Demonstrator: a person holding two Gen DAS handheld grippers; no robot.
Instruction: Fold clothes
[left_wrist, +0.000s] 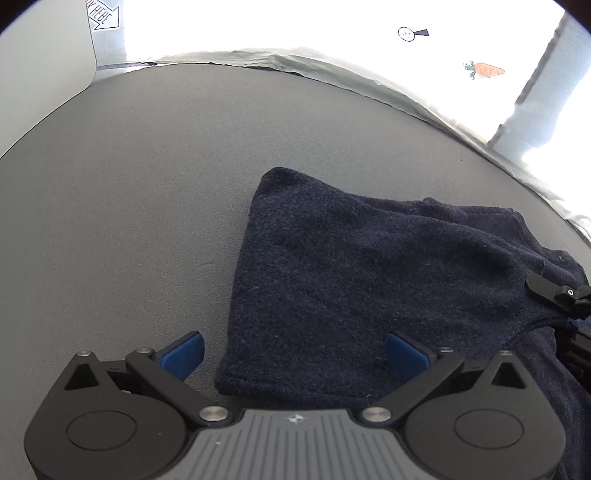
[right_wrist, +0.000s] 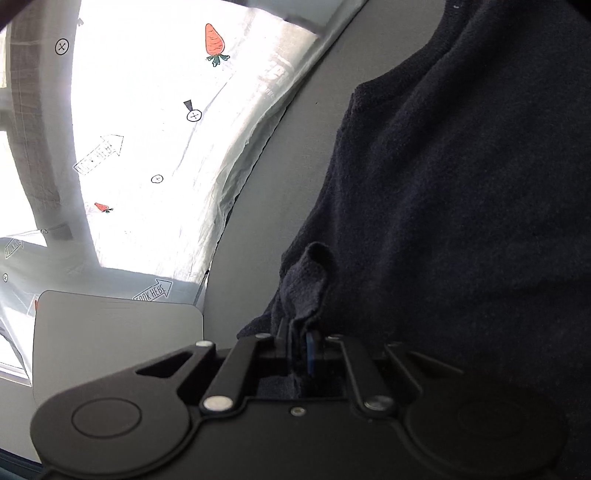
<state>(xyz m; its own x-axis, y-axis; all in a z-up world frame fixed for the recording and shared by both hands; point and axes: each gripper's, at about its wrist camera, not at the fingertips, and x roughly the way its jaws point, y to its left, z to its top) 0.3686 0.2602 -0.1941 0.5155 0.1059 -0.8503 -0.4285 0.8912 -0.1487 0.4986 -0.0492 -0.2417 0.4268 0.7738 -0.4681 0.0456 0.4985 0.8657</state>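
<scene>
Surface: grey worktop (left_wrist: 122, 206), white printed sheet (right_wrist: 147, 122) with carrots and arrows along its far edge, grey flat panel (right_wrist: 110, 343) at one corner
Garment: navy knit garment (left_wrist: 351, 280) lying flat, partly folded, rounded corner pointing away from the left camera
Axis: long side runs from that corner toward the right of the left view
Left tongs (left_wrist: 293, 356): jaws wide, nothing pinched, poised above the garment's near left edge; left blue pad (left_wrist: 183, 354) over bare worktop, other pad over the cloth
Right tongs (right_wrist: 301, 345): clamped tight on a bunched fold of the garment's edge, cloth draping off to the right
</scene>
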